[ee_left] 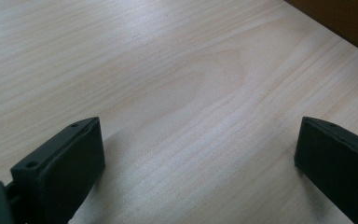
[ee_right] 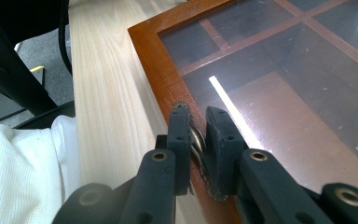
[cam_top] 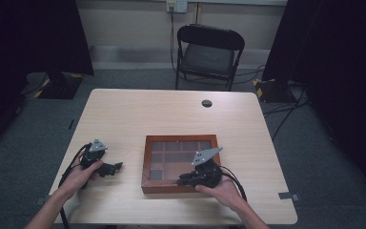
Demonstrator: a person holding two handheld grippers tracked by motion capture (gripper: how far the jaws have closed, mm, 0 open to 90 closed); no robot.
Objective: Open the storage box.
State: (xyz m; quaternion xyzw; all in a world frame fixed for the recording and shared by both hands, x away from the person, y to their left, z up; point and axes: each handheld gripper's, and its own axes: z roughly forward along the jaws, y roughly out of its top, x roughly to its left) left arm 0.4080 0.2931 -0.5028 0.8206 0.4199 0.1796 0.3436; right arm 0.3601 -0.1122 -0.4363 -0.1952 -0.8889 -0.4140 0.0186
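Observation:
A brown wooden box (cam_top: pixel 181 139) with a glass lid over several compartments lies right of the table's middle. My right gripper (cam_top: pixel 183 180) rests at the box's front edge, held by the person's right hand. In the right gripper view the right gripper (ee_right: pixel 197 120) is shut on a small metal clasp (ee_right: pixel 196 140) with a toothed rim, fixed to the lid's wooden frame (ee_right: pixel 158 56). My left gripper (cam_top: pixel 118 166) lies on the bare table left of the box, pointing toward it. Its jaws stand wide apart, open over plain wood (ee_left: pixel 200 140), with a box corner (ee_left: pixel 345 18) beyond.
A black folding chair (cam_top: pixel 208 52) stands behind the table (cam_top: pixel 138 109), which has a round cable hole (cam_top: pixel 207 103) near its far edge. Dark curtains hang at both sides. A white garment (ee_right: pixel 23 168) shows at the table's near edge.

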